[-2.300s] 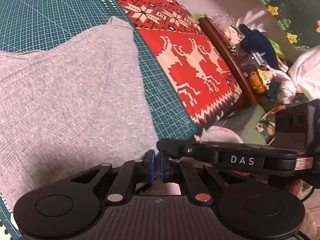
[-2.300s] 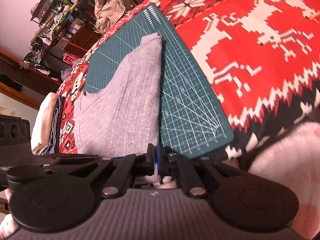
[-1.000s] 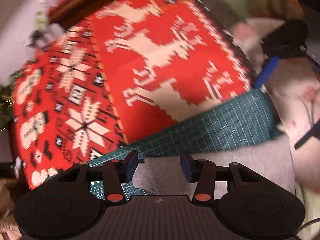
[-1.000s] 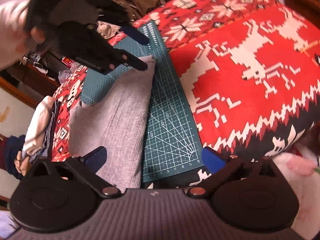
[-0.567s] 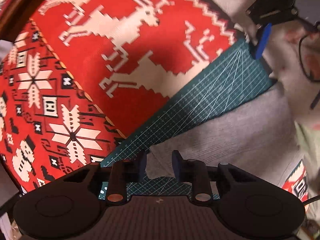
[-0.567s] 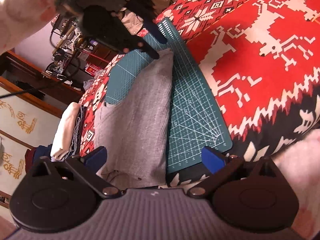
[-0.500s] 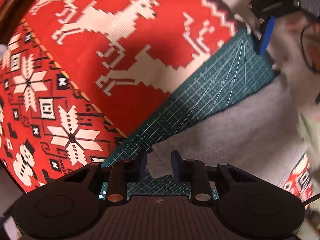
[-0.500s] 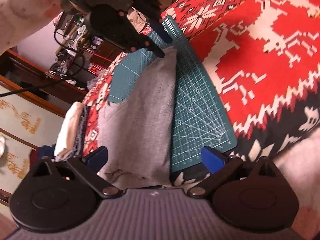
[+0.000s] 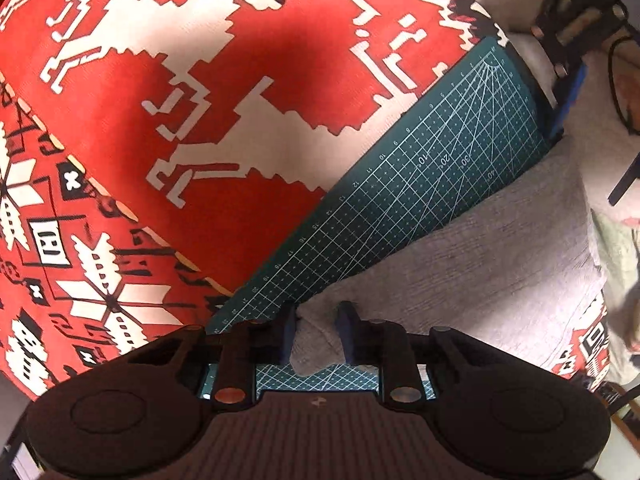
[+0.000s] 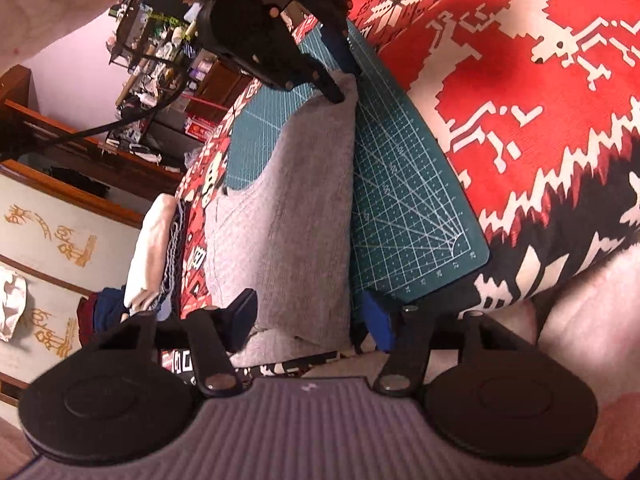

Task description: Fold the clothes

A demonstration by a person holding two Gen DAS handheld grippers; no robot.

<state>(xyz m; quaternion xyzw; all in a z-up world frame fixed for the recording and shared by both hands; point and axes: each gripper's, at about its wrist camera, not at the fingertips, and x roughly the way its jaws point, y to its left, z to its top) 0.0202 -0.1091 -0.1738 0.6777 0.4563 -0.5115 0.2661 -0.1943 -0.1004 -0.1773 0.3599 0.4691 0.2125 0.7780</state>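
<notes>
Garment [image 10: 288, 216], grey and already folded lengthwise, lies on the cutting mat [image 10: 400, 184] over the red blanket [image 9: 200, 80]. Our left gripper [image 9: 314, 334] is closing with the far corner between its pads, which do not yet pinch it; our right gripper [image 10: 310, 320] is closing around the near end, pads apart from the cloth. We judge the step to be grasping both ends. We should seat each pad over all layers, close fully, then lift both ends together, keeping the folded edge straight.
</notes>
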